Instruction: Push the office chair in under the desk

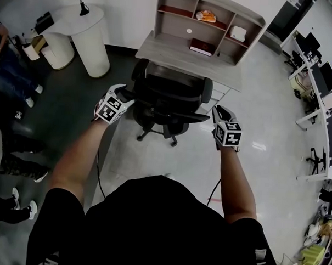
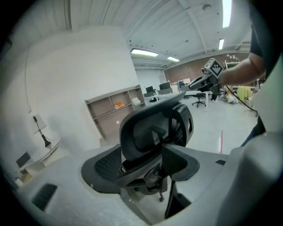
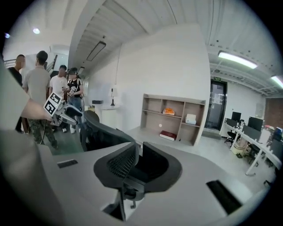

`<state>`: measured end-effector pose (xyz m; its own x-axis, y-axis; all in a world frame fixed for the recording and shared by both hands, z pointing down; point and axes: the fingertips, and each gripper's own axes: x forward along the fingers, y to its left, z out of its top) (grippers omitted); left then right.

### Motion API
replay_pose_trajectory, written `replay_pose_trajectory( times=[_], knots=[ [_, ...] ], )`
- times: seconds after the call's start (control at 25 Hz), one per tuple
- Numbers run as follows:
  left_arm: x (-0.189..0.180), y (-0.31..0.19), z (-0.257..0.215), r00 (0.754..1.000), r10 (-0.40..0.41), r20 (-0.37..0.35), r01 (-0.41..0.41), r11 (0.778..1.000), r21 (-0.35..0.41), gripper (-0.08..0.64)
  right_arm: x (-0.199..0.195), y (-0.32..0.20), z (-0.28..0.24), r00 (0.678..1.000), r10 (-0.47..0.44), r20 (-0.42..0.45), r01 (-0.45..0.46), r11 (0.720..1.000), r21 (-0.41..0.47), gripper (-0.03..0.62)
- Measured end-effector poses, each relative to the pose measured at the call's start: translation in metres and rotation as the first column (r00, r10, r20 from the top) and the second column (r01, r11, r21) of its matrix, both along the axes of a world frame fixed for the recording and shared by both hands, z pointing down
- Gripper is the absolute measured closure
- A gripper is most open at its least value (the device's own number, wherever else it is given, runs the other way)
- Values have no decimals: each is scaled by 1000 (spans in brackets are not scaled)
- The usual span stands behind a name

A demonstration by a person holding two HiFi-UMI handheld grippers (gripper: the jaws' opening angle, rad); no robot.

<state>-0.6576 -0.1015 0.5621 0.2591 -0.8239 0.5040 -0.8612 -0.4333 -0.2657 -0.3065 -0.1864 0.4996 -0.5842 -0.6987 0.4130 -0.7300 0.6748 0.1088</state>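
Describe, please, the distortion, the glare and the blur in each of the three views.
Head view: a strong fisheye bends the desk edge, and a small glare spot lies on the glossy floor. Left gripper view: a dark round vignette, ceiling lights blown out, the nearest foreground soft. Right gripper view: the same vignette; the shelf is sharp, and the black office chair shows little detail.

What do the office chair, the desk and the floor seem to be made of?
Office chair: black, matte, likely moulded plastic shell, by its smooth curved edges.
Desk: pale grey flat boards, matte, perhaps laminate.
Floor: hard, glossy, perhaps polished concrete; it reflects light.
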Motion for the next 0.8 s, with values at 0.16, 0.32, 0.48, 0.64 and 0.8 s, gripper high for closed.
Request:
replay_pose_trajectory(
  times=[0.16, 0.32, 0.48, 0.64, 0.8],
  knots=[
    [11, 3, -35, 997, -2, -79, 9, 996, 84, 298, -3, 7, -27, 997, 20, 78, -23, 999, 42, 548],
    [17, 8, -61, 989, -8, -149, 29, 991, 133, 356, -1, 10, -37, 994, 37, 100, -42, 998, 46, 572],
    [24, 12, -74, 979, 15, -203, 22, 984, 179, 434, 0, 13, -38, 992, 51, 112, -56, 998, 41, 578],
    [25, 16, -76, 976, 10, -217, 32, 981, 191, 497, -2, 18, -46, 995, 39, 95, -47, 995, 83, 583],
    [23, 17, -85, 965, 7, -261, 55, 972, 228, 534, 1, 18, -59, 992, 42, 120, -54, 994, 100, 583]
  ],
)
